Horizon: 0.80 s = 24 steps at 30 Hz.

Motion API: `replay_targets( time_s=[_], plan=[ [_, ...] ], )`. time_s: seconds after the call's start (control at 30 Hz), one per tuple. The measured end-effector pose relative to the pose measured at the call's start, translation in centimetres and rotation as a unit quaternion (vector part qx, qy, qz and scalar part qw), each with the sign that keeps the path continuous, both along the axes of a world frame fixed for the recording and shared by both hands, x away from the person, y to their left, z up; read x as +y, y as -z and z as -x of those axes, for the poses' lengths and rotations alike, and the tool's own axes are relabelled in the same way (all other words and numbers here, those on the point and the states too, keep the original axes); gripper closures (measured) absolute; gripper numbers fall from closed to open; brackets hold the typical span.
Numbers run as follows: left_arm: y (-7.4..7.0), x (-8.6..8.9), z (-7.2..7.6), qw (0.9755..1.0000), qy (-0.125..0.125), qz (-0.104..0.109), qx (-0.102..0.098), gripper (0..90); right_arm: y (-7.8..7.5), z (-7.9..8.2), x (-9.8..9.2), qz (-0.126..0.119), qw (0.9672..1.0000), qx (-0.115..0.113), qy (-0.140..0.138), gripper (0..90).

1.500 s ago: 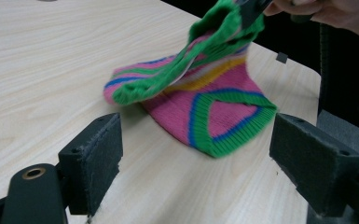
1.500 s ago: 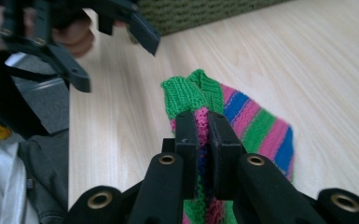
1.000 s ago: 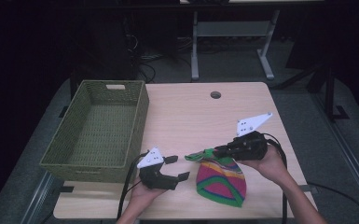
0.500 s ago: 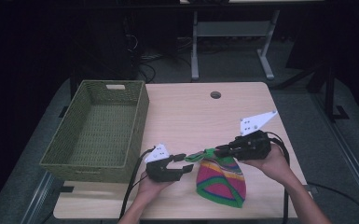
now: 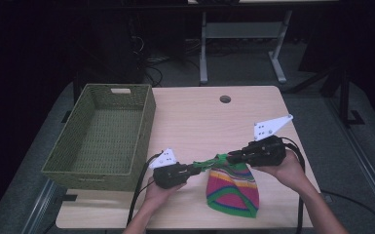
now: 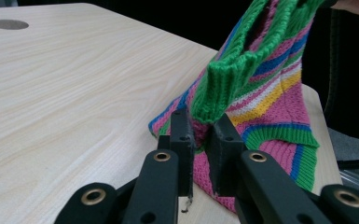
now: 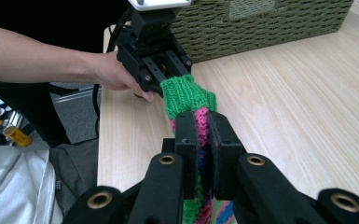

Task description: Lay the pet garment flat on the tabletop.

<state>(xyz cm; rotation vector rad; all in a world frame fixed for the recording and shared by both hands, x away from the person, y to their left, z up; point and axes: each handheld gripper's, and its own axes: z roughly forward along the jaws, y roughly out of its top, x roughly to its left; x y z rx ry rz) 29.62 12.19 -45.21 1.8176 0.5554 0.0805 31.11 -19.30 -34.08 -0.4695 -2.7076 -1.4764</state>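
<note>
while the striped knit hat [image 5: 232,187] lies near the front edge of the wooden counter [image 5: 199,122], its green ribbed brim [image 5: 213,161] is lifted off the surface and stretched between the two tools. the left tool [image 5: 195,169] has its jaws closed narrow on one end of that brim; in the left gripper view the green ribbing [image 6: 224,84] rises out of the pinch between the black pads [image 6: 182,135], and the pink, yellow, blue and green stripes of the hat's body fall away behind it onto the counter. the right tool [image 5: 230,157] is clamped on the other end of the brim, its jaws nearly together with pink and green knit squeezed between them (seen in the right gripper view, where the fabric [image 7: 189,99] runs straight across to the other tool). both tools are held low over the counter, facing each other, with the brim as a short taut bridge between their tips. the person's left hand [image 5: 158,192] and right hand [image 5: 285,168] come in from the front edge. a green woven basket [image 5: 104,139] sits on the left part of the counter, well apart from the hat, with its nearest long wall just beside the left tool. a round cable hole [image 5: 225,99] shows near the far edge.
</note>
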Motion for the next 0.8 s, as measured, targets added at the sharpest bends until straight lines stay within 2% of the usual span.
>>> replay_targets(
  time_s=[0.37,0.4,0.8],
  plan=[
    [-2.2,0.7,0.2,0.9998,-0.005,0.003,-0.017,83.5,0.2,-0.4,-0.7,0.001,0.9999,0.001,0.012,83.7],
    [-2.4,0.8,0.2,0.9997,-0.004,-0.002,-0.023,83.4,0.2,-0.4,-0.8,0.0,0.9999,0.004,0.013,83.7],
    [-4.1,0.4,-0.5,0.9993,-0.008,-0.023,-0.027,83.4,1.1,-1.2,-1.5,0.002,0.9995,0.013,0.028,83.7]
  ],
)
